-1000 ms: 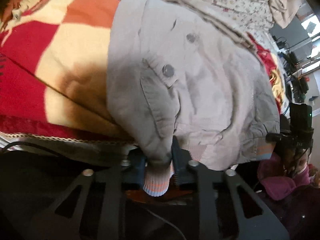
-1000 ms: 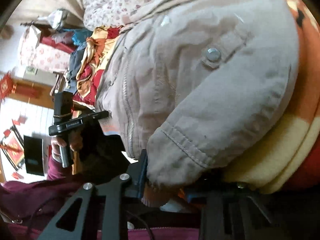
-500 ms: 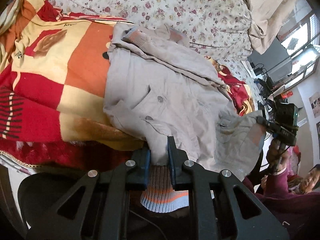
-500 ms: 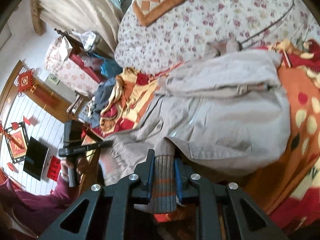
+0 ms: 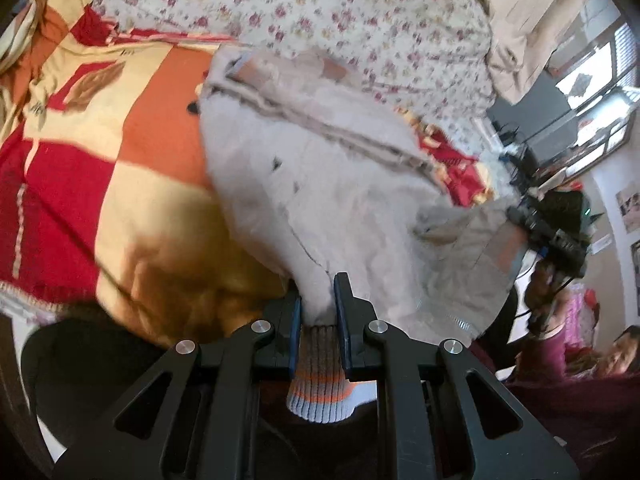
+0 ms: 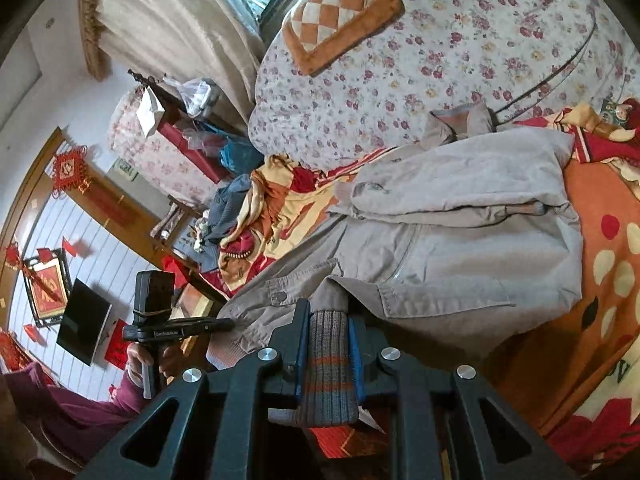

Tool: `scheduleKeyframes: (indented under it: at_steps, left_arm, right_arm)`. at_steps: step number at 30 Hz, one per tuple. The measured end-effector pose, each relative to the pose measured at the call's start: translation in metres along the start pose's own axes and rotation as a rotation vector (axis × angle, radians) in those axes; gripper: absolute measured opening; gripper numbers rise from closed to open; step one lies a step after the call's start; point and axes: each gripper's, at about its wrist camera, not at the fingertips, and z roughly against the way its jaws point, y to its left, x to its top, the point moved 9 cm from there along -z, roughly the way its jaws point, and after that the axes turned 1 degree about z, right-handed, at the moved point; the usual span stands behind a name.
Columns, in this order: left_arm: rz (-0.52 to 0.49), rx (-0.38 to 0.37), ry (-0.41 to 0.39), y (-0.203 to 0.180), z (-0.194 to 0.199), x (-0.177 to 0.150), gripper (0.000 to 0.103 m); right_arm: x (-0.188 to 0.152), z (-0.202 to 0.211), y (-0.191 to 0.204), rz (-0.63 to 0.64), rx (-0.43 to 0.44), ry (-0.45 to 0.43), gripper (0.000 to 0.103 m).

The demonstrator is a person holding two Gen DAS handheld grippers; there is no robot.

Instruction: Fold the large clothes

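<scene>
A large beige jacket (image 5: 328, 184) lies on the bed over a red, orange and cream blanket (image 5: 100, 184). My left gripper (image 5: 318, 304) is shut on the jacket's ribbed striped hem (image 5: 320, 384) at one bottom corner. My right gripper (image 6: 328, 320) is shut on the ribbed hem (image 6: 329, 364) at the other corner, and it also shows at the right of the left wrist view (image 5: 548, 236). The jacket (image 6: 460, 240) hangs stretched between both grippers, its upper part folded and resting on the bed. The left gripper also shows in the right wrist view (image 6: 160, 320).
A floral sheet (image 6: 440, 60) covers the far bed, with a checked orange cushion (image 6: 340, 12) on it. Piled clothes (image 6: 248, 208) lie at the bed's edge. Curtains (image 6: 180, 20), a cluttered desk (image 5: 532, 160) and a seated person (image 5: 616, 356) surround the bed.
Both grippers have pulled back and up from the bed, lifting the jacket's bottom edge. The jacket went from close and bunched to stretched out, with much more of the bed in view.
</scene>
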Motion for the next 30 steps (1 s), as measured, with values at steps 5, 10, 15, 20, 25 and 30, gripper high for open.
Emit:
scheduleKeyframes:
  at_steps: [5,10,15,20,25,30]
  left_arm:
    - [-0.007,-0.033,-0.092,-0.006,0.002,0.07,0.014]
    - [0.049,-0.099,-0.183,-0.007,-0.012,0.175,0.014]
    - [0.104,-0.068,-0.194,0.002,-0.055,0.239,0.014]
    - [0.123,-0.04,-0.171,0.015,-0.084,0.247,0.014]
    - [0.131,-0.016,-0.167,0.021,-0.089,0.243,0.014]
    - [0.129,0.013,-0.173,0.025,-0.083,0.239,0.014]
  right_arm:
    - [0.028,0.002,-0.014,-0.015,-0.036,-0.048,0.016]
    - [0.101,0.018,-0.051,-0.034,-0.133,-0.184,0.016]
    - [0.145,0.021,-0.101,-0.156,-0.229,-0.269,0.017]
    - [0.101,-0.007,-0.068,-0.003,-0.24,-0.088,0.063]
    - [0.024,-0.031,-0.032,0.261,-0.302,0.117,0.066]
    - [-0.045,-0.056,-0.02,0.532,-0.41,0.274,0.068]
